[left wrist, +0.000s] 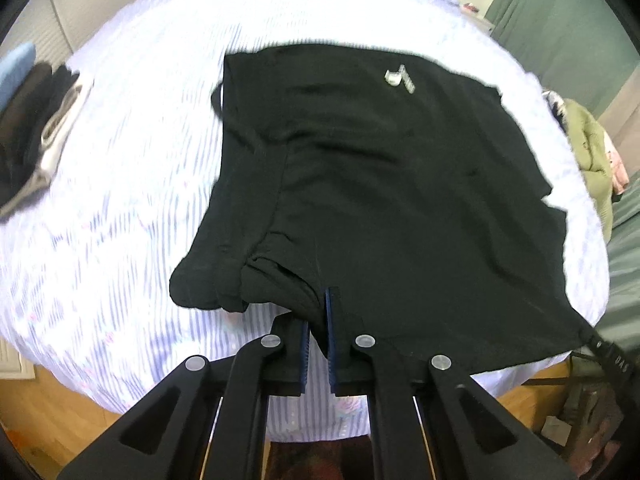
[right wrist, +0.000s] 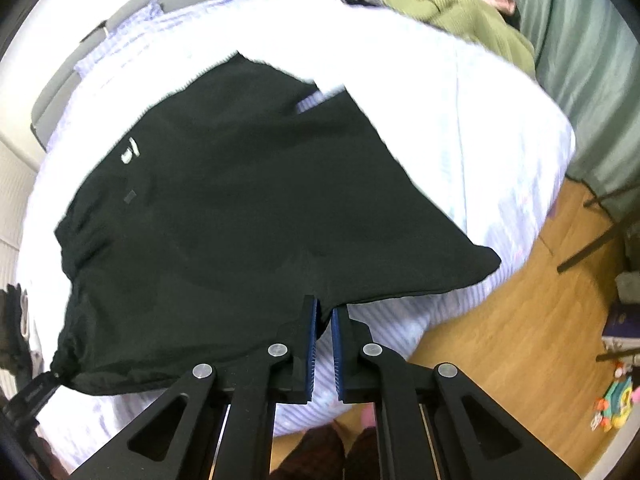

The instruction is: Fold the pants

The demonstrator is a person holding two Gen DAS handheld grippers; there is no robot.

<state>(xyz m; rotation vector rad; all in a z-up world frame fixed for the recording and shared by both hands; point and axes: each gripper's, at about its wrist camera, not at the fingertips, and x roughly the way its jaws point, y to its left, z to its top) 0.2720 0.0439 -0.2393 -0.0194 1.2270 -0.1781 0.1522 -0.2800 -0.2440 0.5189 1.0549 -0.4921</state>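
Between the blue ribbed pads of my left tool [left wrist: 319, 330] a bunched fold of the black soft-cloth pants [left wrist: 384, 184] is pinched, the jaws drawn together on it near the gathered end of the garment. My right tool [right wrist: 324, 322] is likewise clamped on the near edge of the same pants, its pads nearly meeting with only dark cloth between them. From both grips the cloth rises off the bed and slopes away, while the far part, with its small white label [left wrist: 400, 77], lies flat on the white and pale-blue striped bedsheet [left wrist: 132, 152]. A cuff with a drawstring hangs at the near corner by a black strap. Off to the side sit a dark folded stack [left wrist: 28, 128] and, at the far edge of the bed, an olive-green knitted garment [right wrist: 452, 16]. I judge this to be the start of a fold: near edge gripped at two points and raised. Next I should carry both grips forward together, keeping the edge taut and level, and lay it squarely over the far half before letting go.
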